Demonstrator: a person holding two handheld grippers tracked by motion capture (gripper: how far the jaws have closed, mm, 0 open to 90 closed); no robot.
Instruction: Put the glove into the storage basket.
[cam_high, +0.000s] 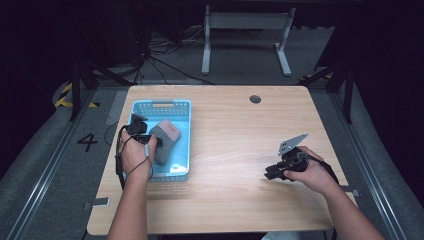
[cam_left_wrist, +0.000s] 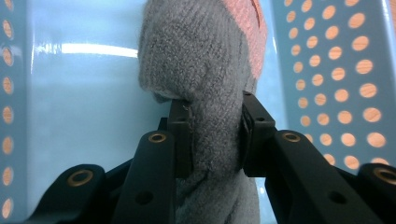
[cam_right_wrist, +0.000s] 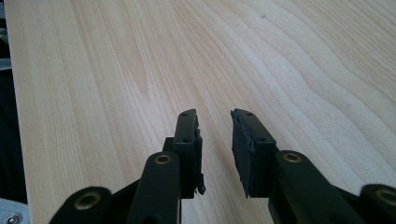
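The left gripper (cam_left_wrist: 212, 135) is clamped on a grey sock (cam_left_wrist: 205, 70) with a pink patch, its pads pinching the knit at a narrow waist so the bulk bunches ahead of the tips. It holds the sock inside the blue basket (cam_high: 182, 107), low over the floor, probably to lay it down there rather than drop it; whether the sock's far end already rests on the bottom is hard to tell. The perforated wall stands just to one side of the jaws. The right gripper (cam_right_wrist: 215, 140) waits well apart over the bare table (cam_high: 235, 135), jaws parted with nothing between them, out of the way while the other hand works.
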